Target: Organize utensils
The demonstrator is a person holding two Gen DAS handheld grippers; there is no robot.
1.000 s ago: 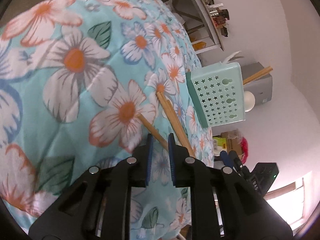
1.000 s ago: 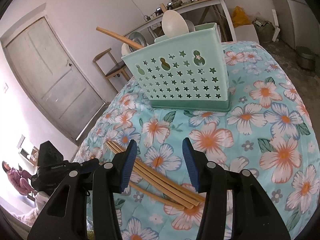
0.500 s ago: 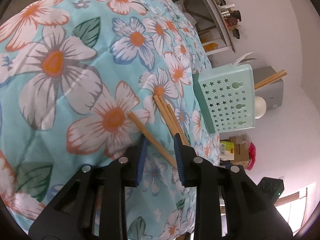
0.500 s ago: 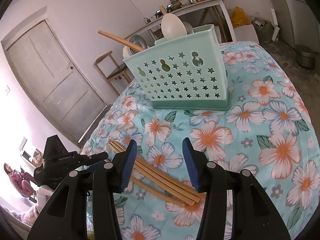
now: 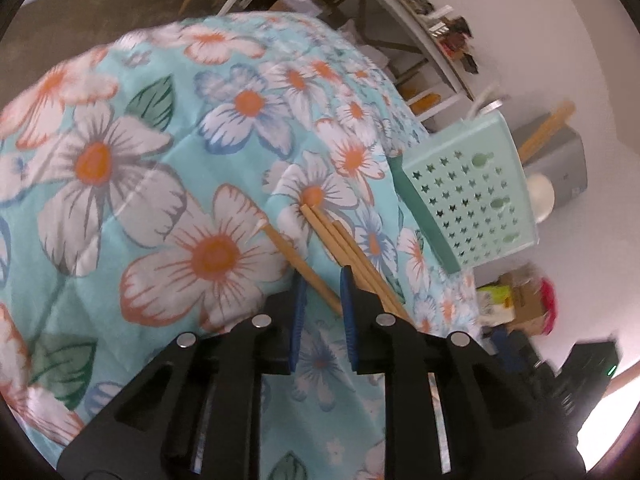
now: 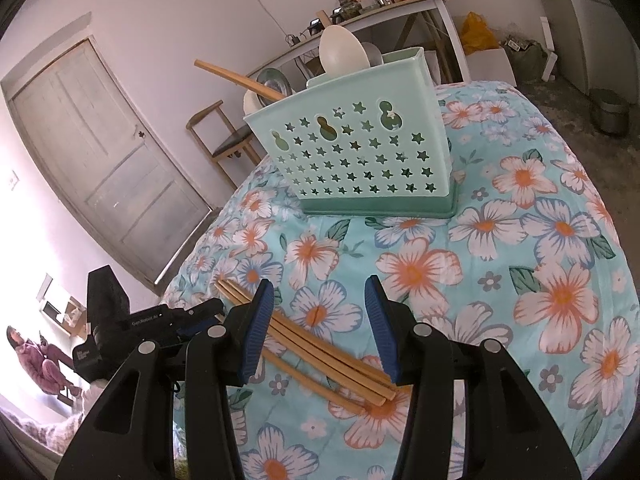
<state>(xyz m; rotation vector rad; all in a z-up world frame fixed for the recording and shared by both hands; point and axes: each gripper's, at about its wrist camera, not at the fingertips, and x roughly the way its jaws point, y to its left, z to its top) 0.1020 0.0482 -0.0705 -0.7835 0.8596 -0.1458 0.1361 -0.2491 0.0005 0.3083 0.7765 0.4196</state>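
Note:
Several wooden chopsticks (image 6: 320,354) lie in a loose bundle on the floral cloth (image 6: 500,272). One chopstick (image 5: 288,250) lies apart from the bundle (image 5: 352,248). It runs slantwise between the jaws of my left gripper (image 5: 322,280), which are closing with a gap still showing beside it. In the right wrist view the left gripper (image 6: 200,314) comes in low from the left at the bundle's far end. My right gripper (image 6: 320,320) hangs open just above the bundle's middle, holding nothing. A mint star-holed utensil basket (image 6: 360,152) stands upright behind, holding a white spoon (image 6: 344,50) and a wooden handle (image 6: 236,76).
The cloth-covered table drops off rounded on every side. The basket (image 5: 472,192) sits right of the chopsticks in the left wrist view. Beyond the table are a door (image 6: 100,168), a chair (image 6: 224,136), a cluttered shelf table (image 6: 400,4) and a seated person (image 6: 36,356).
The left gripper's jaws stand a little wider than a second ago, and its view has rolled and drawn back slightly along the single chopstick. The right gripper has not moved.

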